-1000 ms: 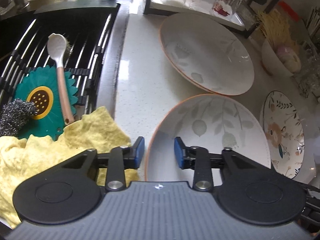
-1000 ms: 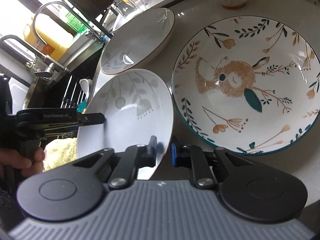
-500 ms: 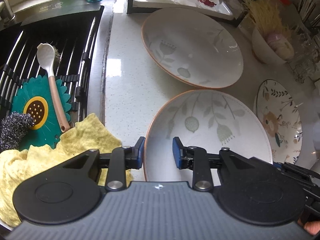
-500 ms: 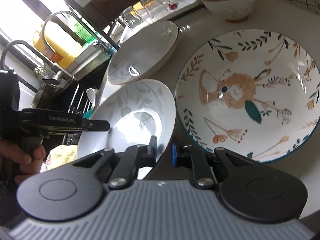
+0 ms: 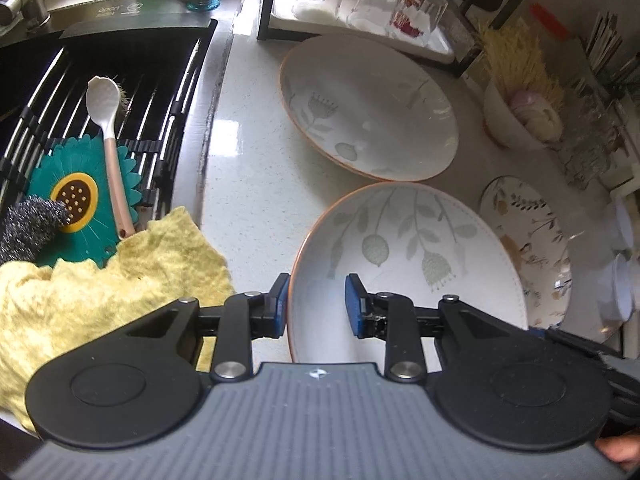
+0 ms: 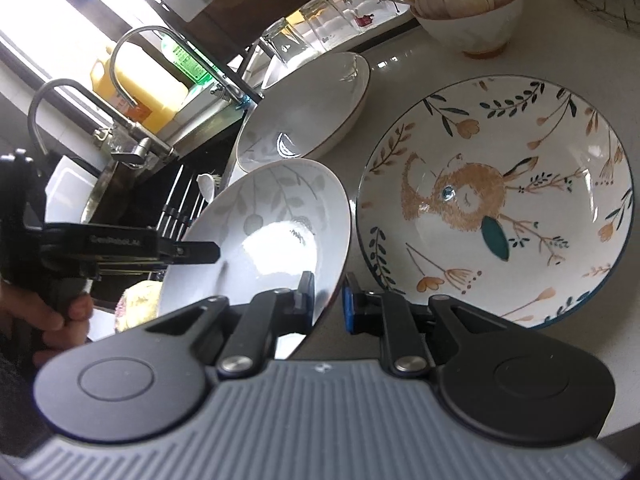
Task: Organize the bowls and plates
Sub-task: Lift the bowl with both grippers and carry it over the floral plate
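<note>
A white leaf-pattern plate [image 5: 404, 256] with an orange rim is held off the counter, tilted, by both grippers. My left gripper [image 5: 316, 300] is shut on its near rim, one finger inside and one outside. My right gripper [image 6: 328, 298] is shut on the opposite rim of the same plate [image 6: 272, 232]. A second leaf-pattern plate [image 5: 368, 108] lies on the counter behind; it also shows in the right wrist view [image 6: 304, 108]. A bunny-pattern plate [image 6: 496, 208] lies on the counter to the right, seen edge-on in the left wrist view [image 5: 528, 248].
A sink [image 5: 100, 92] with a black rack, a green flower mat [image 5: 76, 196] and a brush [image 5: 110, 140] is at the left. A yellow cloth [image 5: 100, 272] lies at the sink edge. A glass rack [image 5: 360, 8] and a small bowl [image 6: 472, 12] stand at the back.
Both grippers have lifted the held plate higher and tilted it more. The counter and the other plates look farther away.
</note>
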The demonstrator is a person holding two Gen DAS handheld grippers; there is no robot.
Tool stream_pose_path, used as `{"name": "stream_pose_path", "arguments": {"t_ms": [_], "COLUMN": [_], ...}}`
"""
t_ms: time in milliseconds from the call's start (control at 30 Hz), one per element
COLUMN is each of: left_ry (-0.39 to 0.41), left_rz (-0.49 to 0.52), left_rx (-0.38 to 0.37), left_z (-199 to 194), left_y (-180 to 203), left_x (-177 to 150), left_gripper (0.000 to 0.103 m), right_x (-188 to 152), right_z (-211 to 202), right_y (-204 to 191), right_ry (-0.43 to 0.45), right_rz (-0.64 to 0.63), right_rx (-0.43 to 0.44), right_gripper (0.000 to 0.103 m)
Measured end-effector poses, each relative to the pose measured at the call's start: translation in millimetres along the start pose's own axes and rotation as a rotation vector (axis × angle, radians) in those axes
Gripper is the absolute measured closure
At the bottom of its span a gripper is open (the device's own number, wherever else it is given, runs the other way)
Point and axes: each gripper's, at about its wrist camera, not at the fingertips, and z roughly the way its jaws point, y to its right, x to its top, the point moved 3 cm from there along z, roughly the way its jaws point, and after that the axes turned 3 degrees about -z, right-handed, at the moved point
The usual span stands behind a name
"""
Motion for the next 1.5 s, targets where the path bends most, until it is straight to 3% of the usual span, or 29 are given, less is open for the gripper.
{"name": "stream_pose_path", "arguments": {"t_ms": [333,867,1200,1500], "left_ry": [-0.008,0.018,0.004,-0.051], "left_rz": [-0.030,-0.003,0.030,0.049], "left_rx": [-0.040,-0.107,-0.132,-0.125], "left_z": [-7.4,-17.7,3.8,40.3], "left_y": [14.1,66.5,109.5,148.5], "left_x": [-3.5,2.6,8.1,14.9], "left_gripper": [0.070,0.070,0.070,0.070], "right_x": [3.8,38.3,40.8,45.7], "right_z": [-15.8,-60.0,-76.1,-78.9], "right_y": [13.3,35.6,71.3,112.6], "right_ry": [-0.012,0.073,0.106,0.078], "right_rz": [0.027,-0.005,0.019,0.025], "right_rx": [0.018,-0.003,-0.047,-0.096], "right_gripper": [0.085,0.085,0.085,0.085]}}
